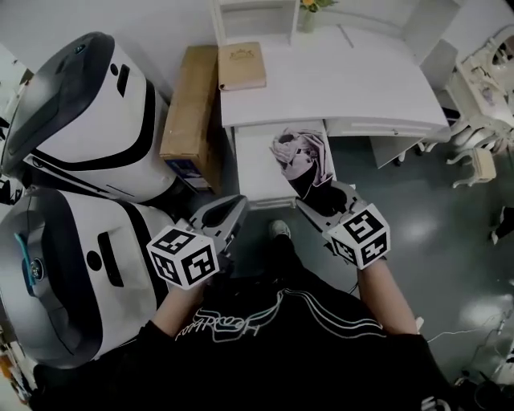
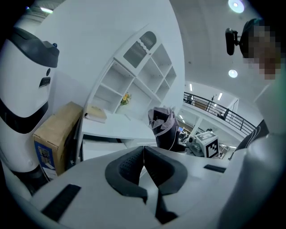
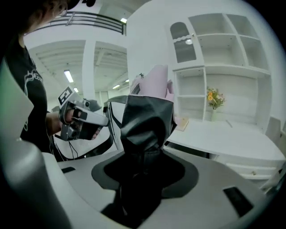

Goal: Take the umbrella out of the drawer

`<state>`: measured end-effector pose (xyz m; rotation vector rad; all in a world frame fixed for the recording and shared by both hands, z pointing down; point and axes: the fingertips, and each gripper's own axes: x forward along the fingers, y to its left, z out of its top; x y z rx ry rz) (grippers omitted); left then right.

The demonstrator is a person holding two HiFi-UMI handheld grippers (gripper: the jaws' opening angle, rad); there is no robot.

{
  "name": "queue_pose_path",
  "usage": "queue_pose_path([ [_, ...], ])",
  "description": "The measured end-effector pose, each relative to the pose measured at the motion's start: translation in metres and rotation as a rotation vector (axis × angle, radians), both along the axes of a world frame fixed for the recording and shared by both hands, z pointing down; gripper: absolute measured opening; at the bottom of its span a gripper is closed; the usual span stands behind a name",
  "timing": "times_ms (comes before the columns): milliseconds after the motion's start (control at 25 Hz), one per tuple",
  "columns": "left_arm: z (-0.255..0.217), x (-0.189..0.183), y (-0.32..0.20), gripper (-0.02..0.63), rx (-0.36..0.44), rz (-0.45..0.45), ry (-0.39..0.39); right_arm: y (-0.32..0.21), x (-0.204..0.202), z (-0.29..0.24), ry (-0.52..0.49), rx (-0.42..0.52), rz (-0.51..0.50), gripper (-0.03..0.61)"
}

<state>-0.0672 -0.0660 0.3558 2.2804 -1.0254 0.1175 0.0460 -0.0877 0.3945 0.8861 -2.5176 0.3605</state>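
Black-pink umbrella (image 1: 301, 152) | right tongs (image 1: 312, 193) clamped on it | left tongs (image 1: 235, 205) together, empty | book (image 1: 241, 66) title unreadable

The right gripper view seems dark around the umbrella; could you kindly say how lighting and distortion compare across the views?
Right gripper view: the umbrella is backlit, its black fabric nearly featureless; fisheye bends the shelves. Left gripper view: strong fisheye bowing, black corners, a ceiling lamp flares. Head view: evenly lit, soft sheen on the floor.
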Motion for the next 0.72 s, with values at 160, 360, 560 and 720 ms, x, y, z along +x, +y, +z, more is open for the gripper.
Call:
queue_pose_path([
  [160,-0.002,0.005,0.013,0.021,0.001,0.023,0.005,0.019,0.004,-0.012,-0.123,-0.012,0.044,0.213],
  [360,-0.007,0.012,0.016,0.020,-0.002,0.051,0.031,0.030,0.010,-0.016,-0.182,-0.027,0.075,0.213],
  [560,-0.012,0.029,0.005,0.020,-0.001,0.074,0.033,0.024,0.024,-0.019,-0.230,-0.045,0.098,0.213],
  [720,-0.013,0.037,0.000,0.020,0.003,0.093,0.028,0.020,0.029,-0.019,-0.216,-0.031,0.101,0.213],
])
